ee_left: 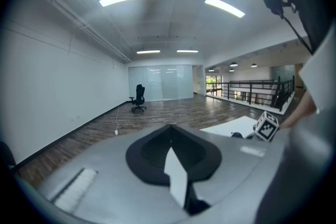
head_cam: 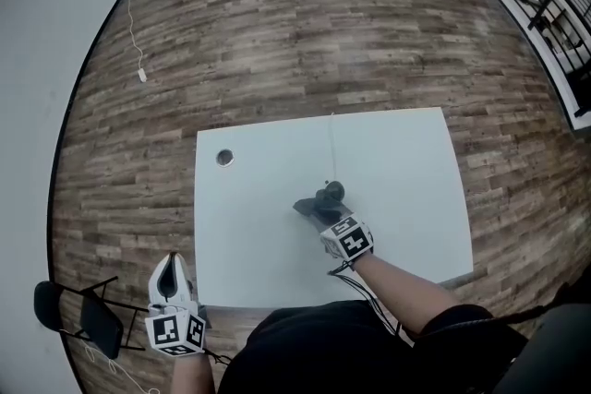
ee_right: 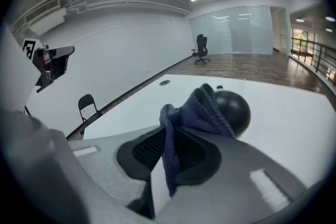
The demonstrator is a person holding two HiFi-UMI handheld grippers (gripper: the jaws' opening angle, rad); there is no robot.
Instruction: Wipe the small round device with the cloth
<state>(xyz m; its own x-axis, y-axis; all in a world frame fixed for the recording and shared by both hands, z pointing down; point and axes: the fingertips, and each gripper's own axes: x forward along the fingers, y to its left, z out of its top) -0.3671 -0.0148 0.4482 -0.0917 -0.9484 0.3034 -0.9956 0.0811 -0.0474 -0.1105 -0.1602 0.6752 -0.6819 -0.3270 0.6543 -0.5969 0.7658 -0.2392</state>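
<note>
The white worktop (head_cam: pixel 406 152) carries the job near its middle, a little toward the person's side. The wiping step looks to be starting: the cloth is already gripped and brought up to the device, but little of the device is covered yet.

The right forearm (head_cam: pixel 406 286) reaches in over the near edge, angled toward the far left. Its right tool (head_cam: pixel 325 215) is tipped downward at the device and clamped on the cloth (ee_right: pixel 202 107). This dark blue wad is pinched between the jaws, bunching up ahead of them and hanging in a fold below.

The small round device (ee_right: pixel 231 112) is a black, ball-like thing sitting on the worktop just beyond the jaws. The cloth's front lies against its near left side and seems to touch it. A thin cord (head_cam: pixel 331 148) runs from the device toward the far edge.

As I judge it, the next move calls for pressing the bunched cloth onto the rounded top and sweeping it across and round. The grip must stay firm so the fabric does not slip out. The push should be light, since nothing steadies the device and it may roll or skid on the smooth surface.

The left tool (head_cam: pixel 170 265) hangs off the worktop's near left corner, over the floor. It points nearly level, with its jaws together on nothing.
</note>
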